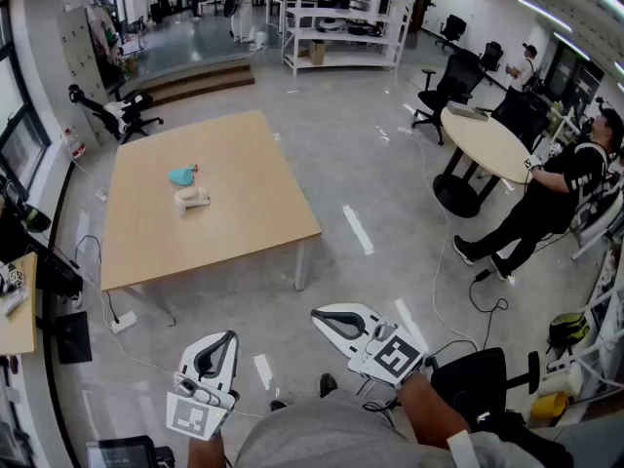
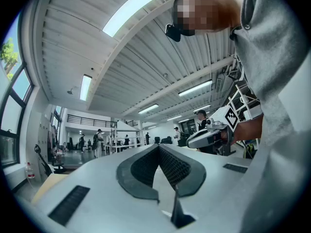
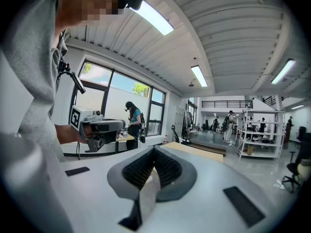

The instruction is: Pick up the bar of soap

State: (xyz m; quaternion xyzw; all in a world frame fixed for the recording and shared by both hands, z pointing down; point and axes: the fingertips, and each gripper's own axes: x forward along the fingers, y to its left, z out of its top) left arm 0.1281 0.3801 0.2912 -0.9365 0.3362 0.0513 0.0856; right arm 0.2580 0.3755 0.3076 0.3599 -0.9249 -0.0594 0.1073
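On the wooden table [image 1: 244,203] ahead lies a pale cream block [image 1: 192,199], which looks like the bar of soap. A teal thing [image 1: 182,175] lies just behind it. Both grippers hang low in the head view, well short of the table and over the floor. My left gripper [image 1: 227,337] is shut with nothing between its fingertips; its jaws meet at the tip in the left gripper view [image 2: 158,147]. My right gripper [image 1: 318,314] is also shut and empty, as the right gripper view [image 3: 154,149] shows. Both point level or upward, so neither gripper view shows the soap.
A round table [image 1: 485,142] with a seated person [image 1: 556,188] stands at the right. Office chairs [image 1: 444,91], white shelving [image 1: 341,22] and low steps [image 1: 195,81] lie beyond. Cables [image 1: 468,291] cross the floor, and a desk edge [image 1: 15,305] is at the left.
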